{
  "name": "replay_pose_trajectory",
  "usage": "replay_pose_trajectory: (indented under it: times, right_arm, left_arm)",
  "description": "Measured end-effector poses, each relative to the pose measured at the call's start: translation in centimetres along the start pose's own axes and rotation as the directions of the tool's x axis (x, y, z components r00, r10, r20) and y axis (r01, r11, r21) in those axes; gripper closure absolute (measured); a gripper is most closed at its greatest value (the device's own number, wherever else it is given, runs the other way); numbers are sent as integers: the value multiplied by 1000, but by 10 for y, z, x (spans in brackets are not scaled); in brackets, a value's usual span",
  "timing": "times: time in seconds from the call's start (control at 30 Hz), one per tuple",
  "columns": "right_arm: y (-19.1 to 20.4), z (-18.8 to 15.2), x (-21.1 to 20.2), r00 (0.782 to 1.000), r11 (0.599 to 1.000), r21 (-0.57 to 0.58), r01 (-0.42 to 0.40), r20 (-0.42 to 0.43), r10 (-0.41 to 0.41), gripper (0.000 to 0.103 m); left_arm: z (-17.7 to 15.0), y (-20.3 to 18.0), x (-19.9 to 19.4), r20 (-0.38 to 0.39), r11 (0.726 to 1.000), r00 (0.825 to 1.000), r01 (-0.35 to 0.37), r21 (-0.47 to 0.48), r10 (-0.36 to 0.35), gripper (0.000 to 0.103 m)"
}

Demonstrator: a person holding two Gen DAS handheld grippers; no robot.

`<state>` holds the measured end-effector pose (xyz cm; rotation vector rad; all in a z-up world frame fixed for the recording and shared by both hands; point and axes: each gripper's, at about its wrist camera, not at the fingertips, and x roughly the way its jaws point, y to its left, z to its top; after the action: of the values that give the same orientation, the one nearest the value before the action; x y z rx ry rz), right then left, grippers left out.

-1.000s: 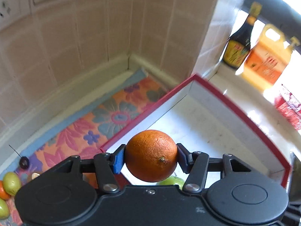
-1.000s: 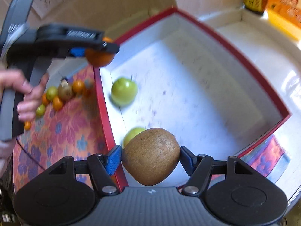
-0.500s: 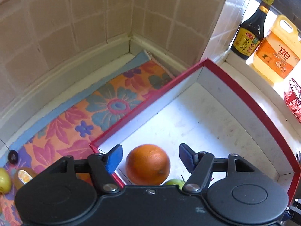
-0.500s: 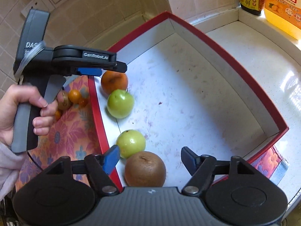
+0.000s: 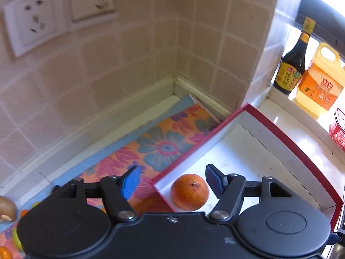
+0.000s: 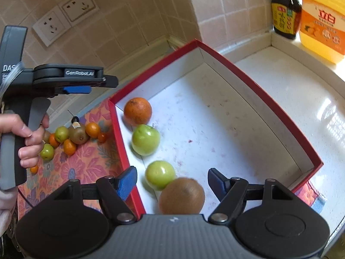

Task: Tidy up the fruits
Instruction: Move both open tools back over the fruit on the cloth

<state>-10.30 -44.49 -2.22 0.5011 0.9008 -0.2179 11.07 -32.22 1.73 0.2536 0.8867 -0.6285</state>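
Note:
A red-rimmed white box (image 6: 258, 90) holds an orange (image 6: 137, 111), two green apples (image 6: 145, 139) (image 6: 160, 173) and a brown kiwi (image 6: 182, 195) in a row along its left wall. My right gripper (image 6: 171, 172) hangs open above the kiwi, its pads clear of it. In the left wrist view my left gripper (image 5: 172, 172) is open above the orange (image 5: 189, 192), which lies in the box's near corner (image 5: 163, 185). From the right wrist view the left gripper (image 6: 103, 84) hovers left of the box. Several small fruits (image 6: 75, 133) lie on the floral mat (image 6: 86, 164).
A dark sauce bottle (image 6: 284, 10) and a yellow oil jug (image 6: 323, 21) stand on the sill behind the box. Tiled walls with sockets (image 5: 34, 21) close the corner. A person's hand (image 6: 23, 138) grips the left handle. A red container (image 5: 338, 129) sits at right.
Both grippers opened and let go: the orange and the kiwi dropped into the box. Both grippers have since lifted a little above the fruit.

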Motion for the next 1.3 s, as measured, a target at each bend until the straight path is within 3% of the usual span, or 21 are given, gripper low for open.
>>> replay_pose_trajectory:
  times: [0.33,0.67,0.97,1.3]
  right_arm:
    - [24,21,-21,995,1000,-28,1,104,2,29]
    - [62,51,-38,969,998,-43,-35,243,45,27]
    - [124,59,-6,954,976,-168,-142,239,180,27]
    - [190,37,76,946,931,-250,-265,119,301,27]
  left_arm:
    - [-8,43,-54,67,994,994,-76,-82,82,23]
    - [-30,106,-102,109,968,979,-149,-201,173,23]
    - [-68,189,-127,78,913,963,-216,-346,257,23]
    - [-128,272,-111,-33,812,954,-270,-518,297,23]
